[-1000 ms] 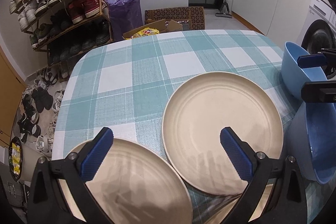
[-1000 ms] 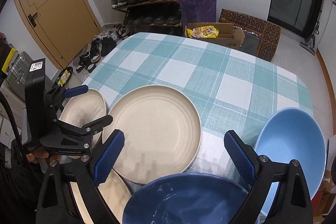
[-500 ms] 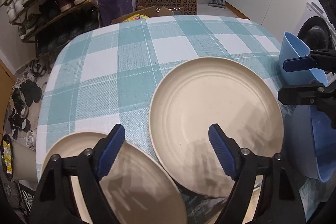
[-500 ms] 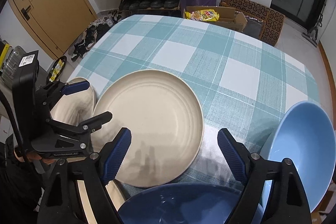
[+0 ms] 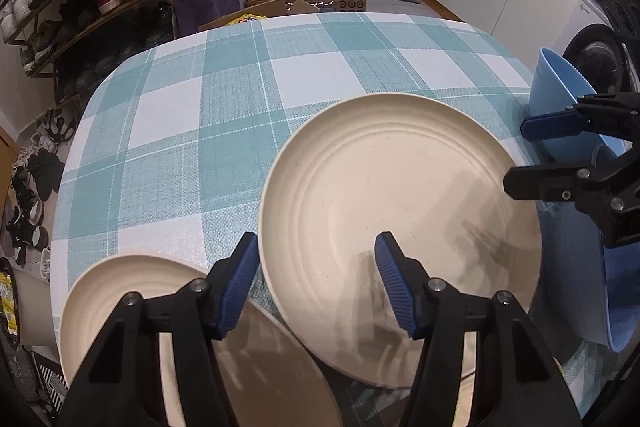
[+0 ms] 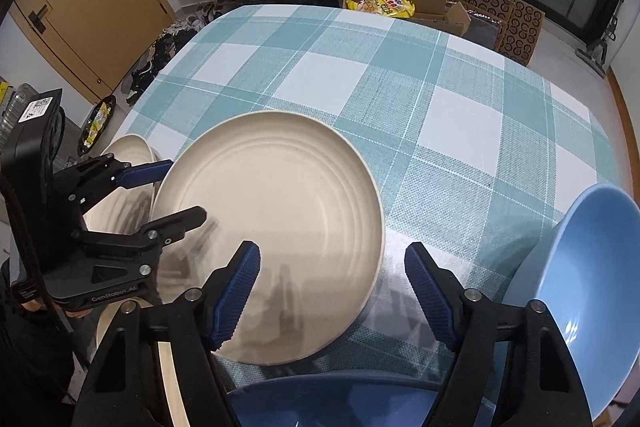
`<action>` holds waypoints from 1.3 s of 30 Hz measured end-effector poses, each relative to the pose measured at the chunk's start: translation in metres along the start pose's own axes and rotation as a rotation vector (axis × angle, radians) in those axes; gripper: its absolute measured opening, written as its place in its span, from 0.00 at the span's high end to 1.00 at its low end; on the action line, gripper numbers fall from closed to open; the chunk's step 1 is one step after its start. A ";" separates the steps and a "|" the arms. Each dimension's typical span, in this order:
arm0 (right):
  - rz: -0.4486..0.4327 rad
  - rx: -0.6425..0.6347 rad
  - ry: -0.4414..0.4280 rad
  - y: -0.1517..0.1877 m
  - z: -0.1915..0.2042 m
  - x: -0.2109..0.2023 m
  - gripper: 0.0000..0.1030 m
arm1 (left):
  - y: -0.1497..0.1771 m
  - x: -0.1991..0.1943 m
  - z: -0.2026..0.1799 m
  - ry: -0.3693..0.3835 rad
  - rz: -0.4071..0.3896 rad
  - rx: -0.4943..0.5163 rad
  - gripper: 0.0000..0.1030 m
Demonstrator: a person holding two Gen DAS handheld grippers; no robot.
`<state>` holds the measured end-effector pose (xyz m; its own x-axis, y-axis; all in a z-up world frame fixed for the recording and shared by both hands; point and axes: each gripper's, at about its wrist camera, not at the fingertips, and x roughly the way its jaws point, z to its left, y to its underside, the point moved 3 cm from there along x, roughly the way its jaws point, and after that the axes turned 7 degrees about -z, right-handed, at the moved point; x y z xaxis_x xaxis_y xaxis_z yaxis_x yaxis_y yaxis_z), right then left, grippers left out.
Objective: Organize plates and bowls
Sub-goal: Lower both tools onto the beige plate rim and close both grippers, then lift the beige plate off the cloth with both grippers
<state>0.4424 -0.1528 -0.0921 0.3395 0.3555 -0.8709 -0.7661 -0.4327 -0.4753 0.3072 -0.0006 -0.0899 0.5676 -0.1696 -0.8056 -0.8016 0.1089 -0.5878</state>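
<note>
Plates first: the large cream round plate [image 5: 400, 219] lies mid-frame on the checked counter [image 5: 224, 115]. Your left gripper [image 5: 314, 281] and right gripper [image 6: 332, 287] have just been narrowing, both empty; next, straddle its near rim.

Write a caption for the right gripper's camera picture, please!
Right gripper open above a cream plate and dark blue bowl on the checked tablecloth.

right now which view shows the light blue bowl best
The right wrist view: the light blue plastic bowl shows its open inside. The left wrist view catches only its side behind the right gripper.
</note>
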 end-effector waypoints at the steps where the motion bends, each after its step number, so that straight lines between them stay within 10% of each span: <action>1: 0.003 -0.006 0.003 0.000 0.001 0.001 0.30 | -0.001 0.000 0.000 0.003 -0.002 -0.003 0.43; 21: 0.099 -0.029 0.062 0.006 -0.004 0.033 0.56 | -0.001 0.002 0.008 -0.029 0.012 -0.005 0.62; 39: 0.118 -0.017 0.081 0.010 -0.010 0.045 0.58 | 0.006 0.010 0.004 -0.022 0.077 -0.008 0.60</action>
<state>0.4557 -0.1493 -0.1370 0.2908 0.2335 -0.9279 -0.7942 -0.4819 -0.3701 0.3091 0.0020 -0.1021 0.5083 -0.1395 -0.8498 -0.8443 0.1133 -0.5237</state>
